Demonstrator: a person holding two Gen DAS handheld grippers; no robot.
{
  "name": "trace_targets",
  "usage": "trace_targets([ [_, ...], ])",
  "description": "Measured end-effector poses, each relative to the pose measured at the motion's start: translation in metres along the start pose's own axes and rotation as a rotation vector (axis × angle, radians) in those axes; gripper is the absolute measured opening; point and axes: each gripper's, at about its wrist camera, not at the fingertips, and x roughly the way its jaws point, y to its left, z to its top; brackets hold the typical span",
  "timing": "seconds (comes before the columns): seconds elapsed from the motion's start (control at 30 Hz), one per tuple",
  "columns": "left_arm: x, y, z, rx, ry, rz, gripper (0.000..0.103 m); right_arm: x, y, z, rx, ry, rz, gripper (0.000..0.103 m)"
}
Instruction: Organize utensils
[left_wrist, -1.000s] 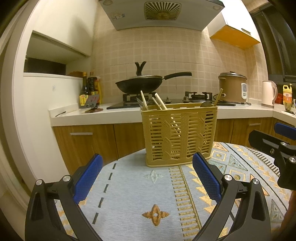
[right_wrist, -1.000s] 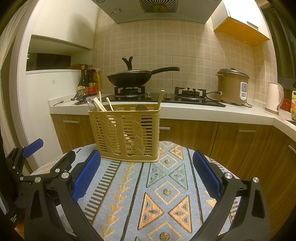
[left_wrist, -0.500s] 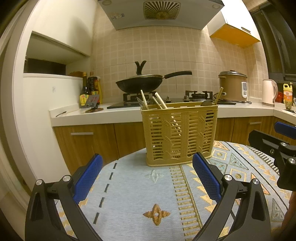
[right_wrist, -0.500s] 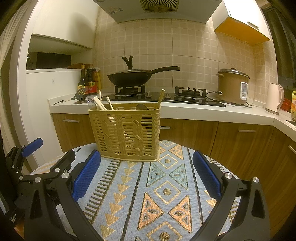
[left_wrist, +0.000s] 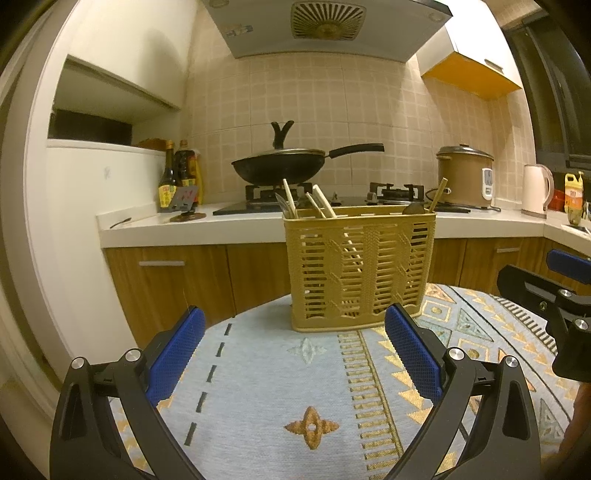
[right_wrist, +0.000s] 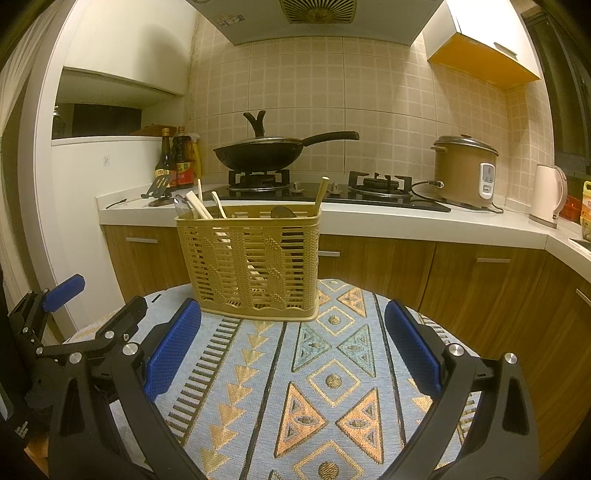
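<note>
In the left wrist view, your left gripper (left_wrist: 295, 354) sits at the bottom of the frame, wide open and holding nothing. The yellow basket (left_wrist: 360, 271) stands in the middle of the frame on the patterned cloth (left_wrist: 258, 369), a little way past your blue pads (left_wrist: 173, 354). Chopsticks (left_wrist: 323, 206) and a spoon (left_wrist: 413, 208) poke out of its top. The basket looks light, so if you bump it as you reach in, I think it could tip or slide.

In the right wrist view, your right gripper (right_wrist: 291, 347) is at the bottom, also wide open and empty. The basket (right_wrist: 251, 258) is in the middle, a bit to the left. Your left gripper (right_wrist: 66, 325) shows at the lower left, near your right one. If you move both at once, they could knock together. The sticks lean and cross, so pulling one might drag others out
</note>
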Motion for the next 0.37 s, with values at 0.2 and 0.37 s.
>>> trace_targets([
  [0.2, 0.007, 0.009, 0.001, -0.054, 0.041, -0.018, 0.096, 0.0, 0.0, 0.0, 0.0, 0.0, -0.001, 0.095],
  [0.37, 0.009, 0.015, 0.0, -0.074, 0.05, -0.018, 0.096, 0.0, 0.0, -0.001, 0.001, 0.002, -0.003, 0.095],
])
